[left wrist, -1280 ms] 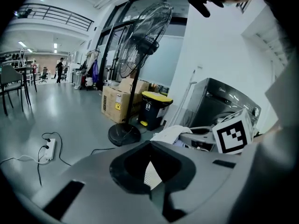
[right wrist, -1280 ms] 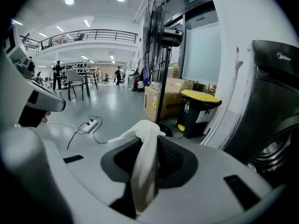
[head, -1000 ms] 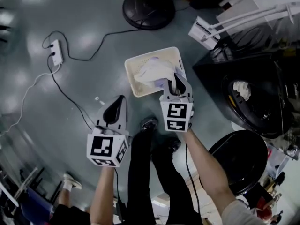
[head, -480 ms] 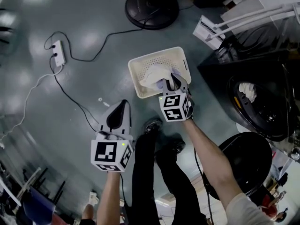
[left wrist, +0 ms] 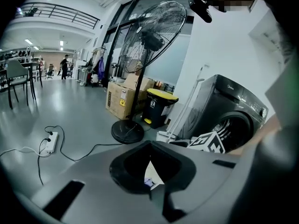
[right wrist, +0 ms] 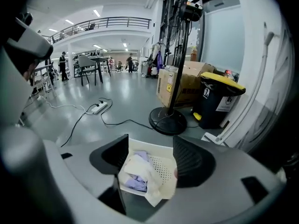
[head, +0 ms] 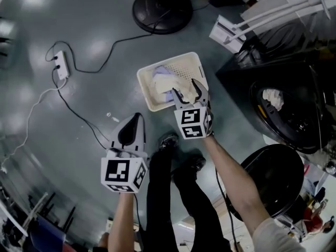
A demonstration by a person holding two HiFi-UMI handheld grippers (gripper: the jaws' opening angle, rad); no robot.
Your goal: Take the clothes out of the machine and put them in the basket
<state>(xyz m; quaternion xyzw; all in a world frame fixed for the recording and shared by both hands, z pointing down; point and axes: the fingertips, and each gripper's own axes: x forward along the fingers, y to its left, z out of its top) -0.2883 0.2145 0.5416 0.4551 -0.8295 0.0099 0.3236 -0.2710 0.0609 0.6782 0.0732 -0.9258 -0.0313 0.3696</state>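
A white mesh basket point(head: 184, 66) stands on the grey floor with white and lavender clothes point(head: 164, 83) piled in it. My right gripper point(head: 186, 91) hovers over its near right corner, its jaws opening; nothing is pressed between them. In the right gripper view the clothes point(right wrist: 138, 171) lie in the basket point(right wrist: 163, 164) below the gripper point(right wrist: 149, 153), one white piece draped over the near rim. The dark washing machine point(head: 294, 77) is at the right, a white cloth point(head: 272, 96) inside its drum. My left gripper point(head: 130, 130) hangs shut and holds nothing, left of the basket.
The machine's round door point(head: 268, 180) hangs open near my right arm. A fan base point(head: 161, 3) sits beyond the basket, a power strip point(head: 59, 64) and cables at the left, a white stand point(head: 226, 33) at the upper right. My legs stand just below the basket.
My right gripper came down onto the basket with the white cloth and its jaws have spread; the cloth now lies in the basket. The left gripper stayed put.
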